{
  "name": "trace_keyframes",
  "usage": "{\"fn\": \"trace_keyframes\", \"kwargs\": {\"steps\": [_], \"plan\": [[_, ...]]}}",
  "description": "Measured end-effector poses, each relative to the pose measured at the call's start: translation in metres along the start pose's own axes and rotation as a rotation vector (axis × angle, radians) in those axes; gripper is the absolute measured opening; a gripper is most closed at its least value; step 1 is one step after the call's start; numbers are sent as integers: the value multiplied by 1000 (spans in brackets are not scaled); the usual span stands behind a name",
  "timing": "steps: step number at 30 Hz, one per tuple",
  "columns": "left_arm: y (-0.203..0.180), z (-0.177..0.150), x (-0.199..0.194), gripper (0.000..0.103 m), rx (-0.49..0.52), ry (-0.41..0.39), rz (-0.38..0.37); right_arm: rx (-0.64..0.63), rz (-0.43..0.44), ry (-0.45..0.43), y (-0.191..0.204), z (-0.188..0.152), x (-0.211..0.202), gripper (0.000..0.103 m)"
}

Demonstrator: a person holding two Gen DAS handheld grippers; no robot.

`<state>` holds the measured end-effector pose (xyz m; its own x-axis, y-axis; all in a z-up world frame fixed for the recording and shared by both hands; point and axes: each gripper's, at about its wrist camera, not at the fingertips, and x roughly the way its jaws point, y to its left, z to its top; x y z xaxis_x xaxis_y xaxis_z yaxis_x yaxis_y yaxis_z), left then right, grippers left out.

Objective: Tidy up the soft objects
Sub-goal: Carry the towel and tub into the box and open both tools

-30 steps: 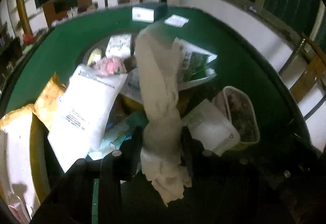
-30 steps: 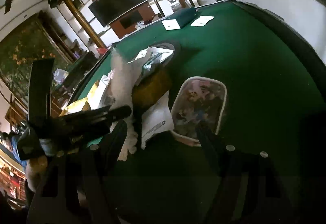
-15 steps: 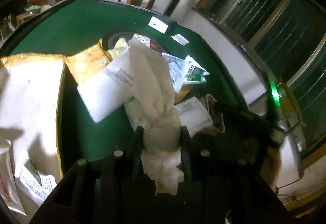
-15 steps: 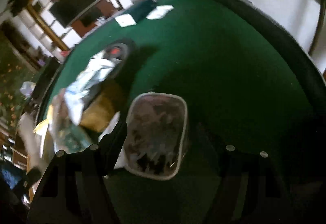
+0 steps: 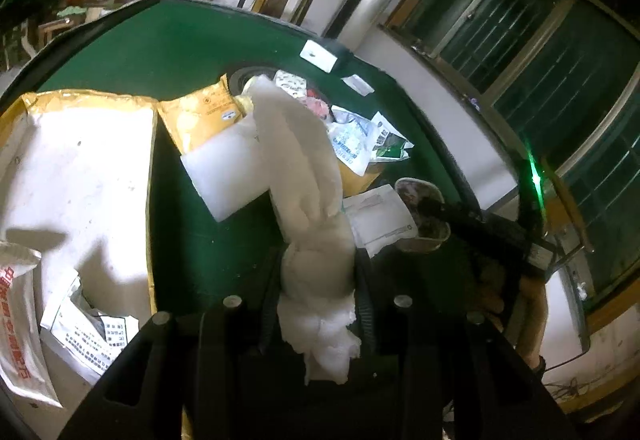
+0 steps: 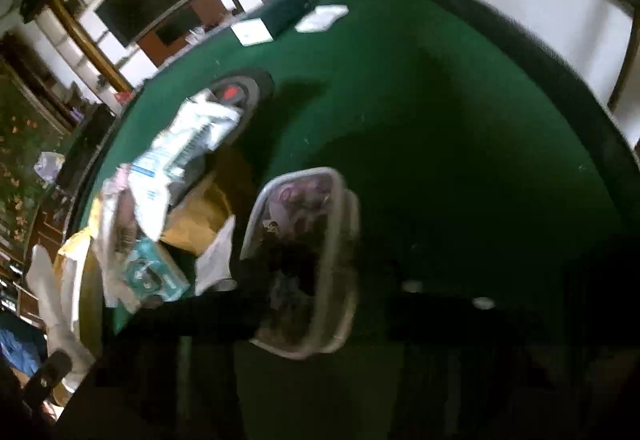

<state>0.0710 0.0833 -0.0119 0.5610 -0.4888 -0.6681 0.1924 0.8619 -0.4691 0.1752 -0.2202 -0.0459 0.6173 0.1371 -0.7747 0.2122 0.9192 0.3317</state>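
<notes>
White foam wrap (image 5: 308,208) pinched between closed left tongs (image 5: 316,292), draped far over heaped mailers. White padded mailer (image 5: 228,168) just left, yellow mailer (image 5: 204,112) beyond. Patterned pouch (image 6: 304,260) between right tongs (image 6: 316,280); grip indeterminate. Green surface (image 6: 440,120) beneath.
</notes>
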Motion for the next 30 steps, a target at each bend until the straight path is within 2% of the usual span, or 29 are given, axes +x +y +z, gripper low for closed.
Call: {"fn": "trace_keyframes", "kwargs": {"steps": [6, 10, 14, 17, 20, 24, 27, 30], "plan": [[4, -1, -1, 35, -32, 5, -26, -49, 25, -44, 11, -4, -26, 21], [6, 1, -16, 35, -23, -38, -15, -85, 31, -163, 26, -7, -65, 20], [20, 7, -36, 35, -68, -64, -11, -116, 135, -230, 50, -14, -100, 21], [39, 14, -67, 35, -105, -107, -5, -158, 294, -251, 83, -18, -116, 21], [60, 23, -96, 35, -142, -155, 39, -210, 416, -214, 121, -21, -111, 21], [95, 36, -111, 35, -177, -176, 141, -267, 563, -90, 181, -28, -77, 21], [123, 46, -100, 35, -187, -160, 221, -286, 621, 23, 220, -43, -33, 21], [154, 55, -83, 35, -247, -104, 258, -295, 591, 119, 251, -56, 15, 21]]}}
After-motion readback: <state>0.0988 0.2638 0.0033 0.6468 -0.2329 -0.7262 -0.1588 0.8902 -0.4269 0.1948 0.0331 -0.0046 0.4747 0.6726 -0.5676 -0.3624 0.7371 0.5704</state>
